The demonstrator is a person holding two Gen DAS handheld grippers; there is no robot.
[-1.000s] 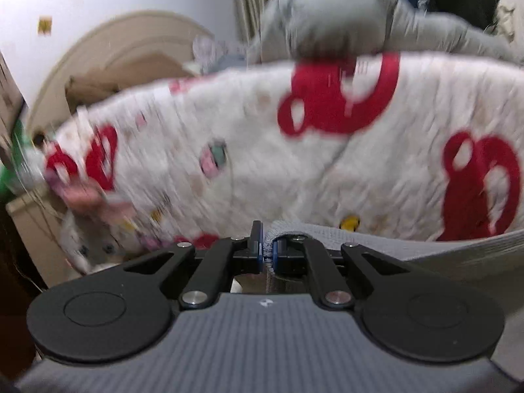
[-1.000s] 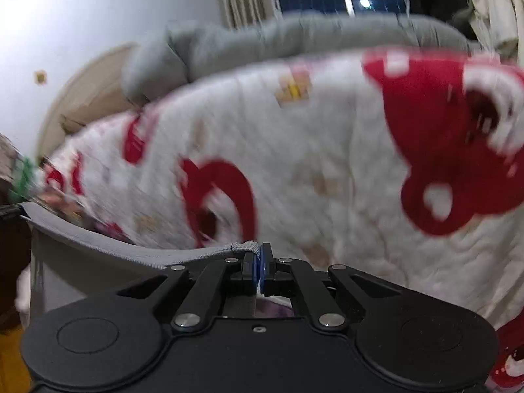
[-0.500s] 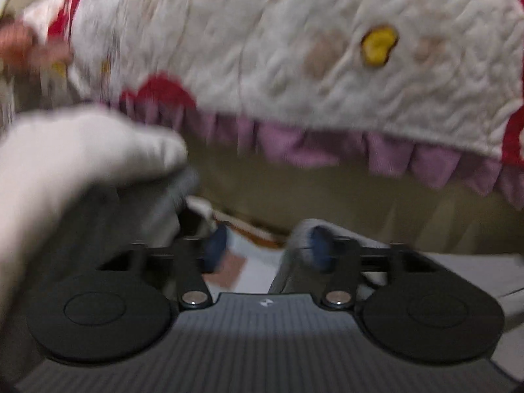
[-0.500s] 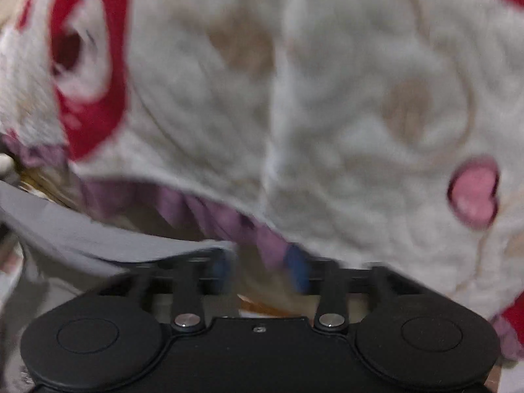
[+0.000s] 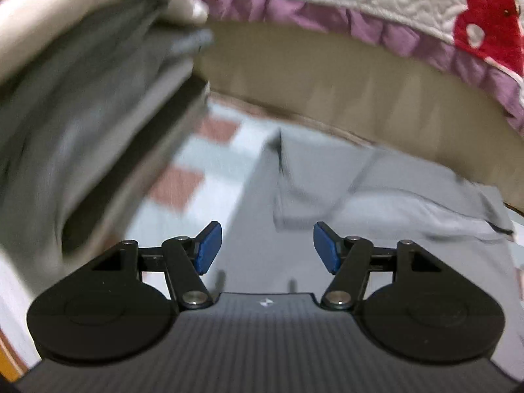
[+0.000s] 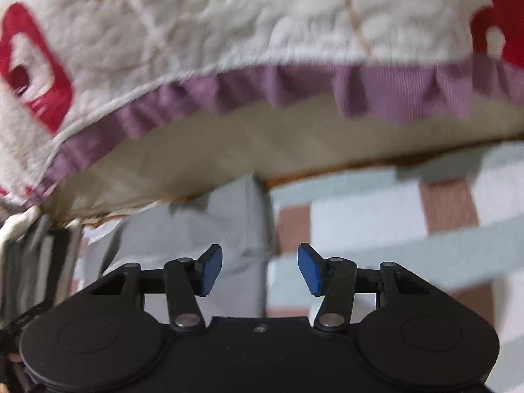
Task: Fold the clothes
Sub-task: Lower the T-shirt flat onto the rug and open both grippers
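A white quilt (image 6: 262,16) with red prints and a purple frill hangs over the bed edge, beyond and above both tongs, with checked floor (image 6: 409,229) below it. The grey garment (image 5: 376,196) lies flat on that floor ahead of the left tongs (image 5: 264,245), its long axis running off to their right; its near corner sits just before the right tongs (image 6: 260,270). Both tongs are released, jaws wide and holding nothing.

Dim indoor light, heavy motion blur, fisheye bending at edges, soft shadows, light perhaps from overhead
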